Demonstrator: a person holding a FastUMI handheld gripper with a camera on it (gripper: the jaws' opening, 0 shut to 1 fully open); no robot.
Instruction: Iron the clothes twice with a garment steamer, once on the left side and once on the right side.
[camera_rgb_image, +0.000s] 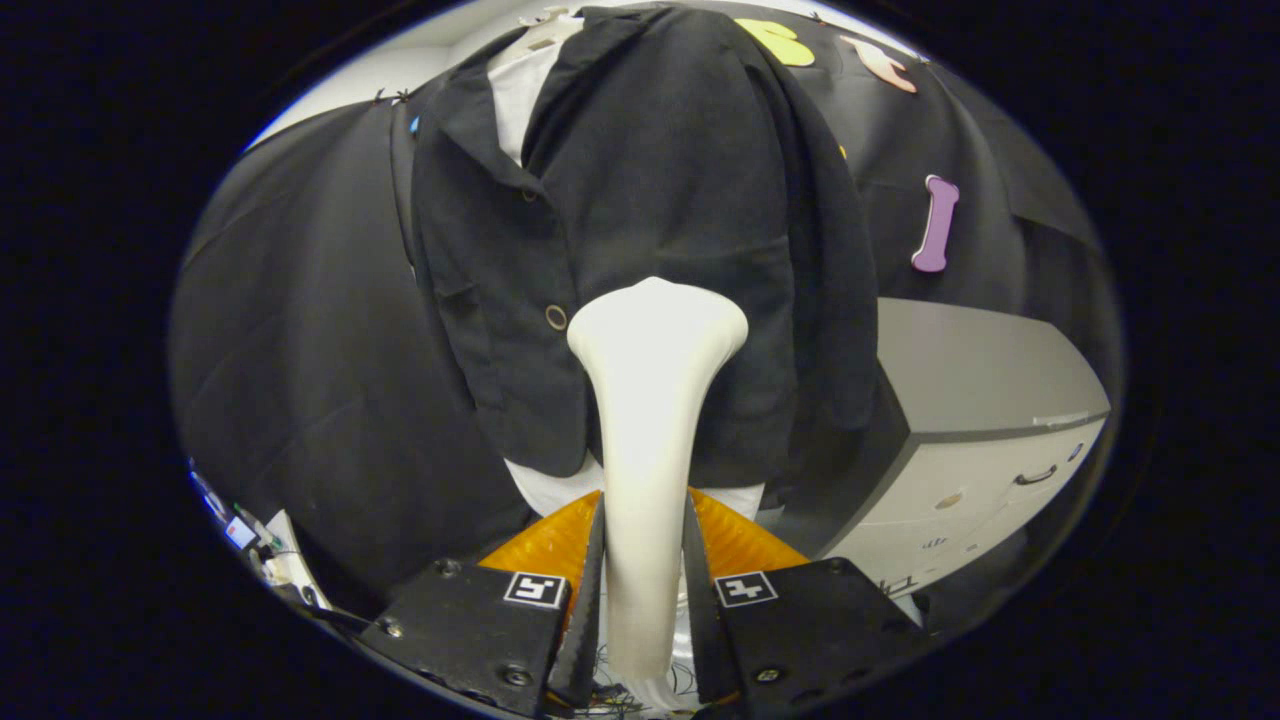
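Note:
A black jacket (660, 200) hangs over a white shirt (520, 90) straight ahead of me, buttoned, with a round button (555, 317) on its front. My gripper (645, 580) is shut on the handle of a cream-white garment steamer (650, 400). The steamer rises between the fingers, and its wide head (658, 320) lies against the jacket's front just right of the button line, at mid height. The white shirt hem (545, 488) peeks out below the jacket.
A grey cabinet (990, 400) with drawers and a dark handle stands right of the garment. Some small gear and cables (250, 540) lie low beside the left finger. Black cloth wall (300, 300) hangs behind the jacket.

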